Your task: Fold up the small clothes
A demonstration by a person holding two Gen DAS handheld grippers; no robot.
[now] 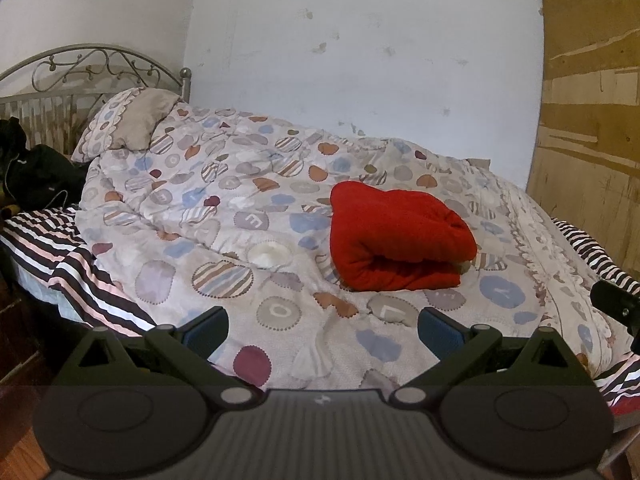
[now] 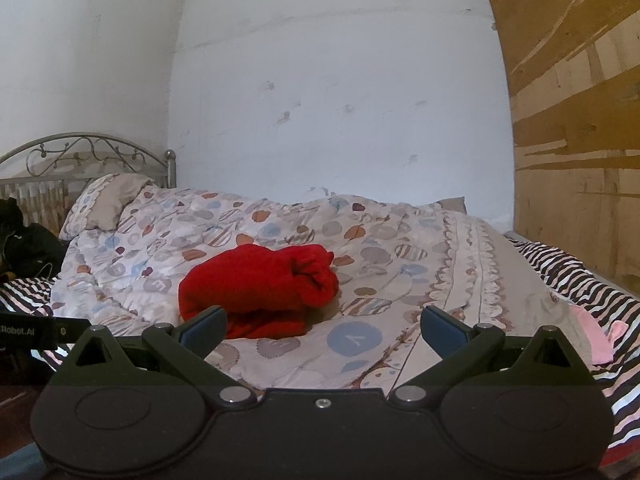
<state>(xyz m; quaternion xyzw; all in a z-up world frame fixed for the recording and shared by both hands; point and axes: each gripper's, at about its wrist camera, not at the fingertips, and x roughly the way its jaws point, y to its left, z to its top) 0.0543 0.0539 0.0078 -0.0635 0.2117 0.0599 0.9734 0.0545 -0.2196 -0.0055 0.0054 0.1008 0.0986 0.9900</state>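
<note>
A red garment [image 1: 396,240] lies folded into a thick bundle on the patterned quilt [image 1: 224,216]. It also shows in the right wrist view [image 2: 256,284]. My left gripper [image 1: 322,330] is open and empty, held back from the bundle above the quilt's near edge. My right gripper [image 2: 324,328] is open and empty, also short of the bundle, which lies ahead and to its left. The right gripper's edge shows at the far right of the left wrist view [image 1: 616,304]. The left gripper's body shows at the left of the right wrist view [image 2: 40,332].
A pillow [image 1: 128,120] leans on the metal headboard [image 1: 80,68] at the back left. Dark clothing [image 1: 36,172] sits at the left. A striped sheet [image 1: 72,264] lies under the quilt. A pink cloth [image 2: 592,332] lies at the right. A wooden panel [image 1: 592,100] stands right.
</note>
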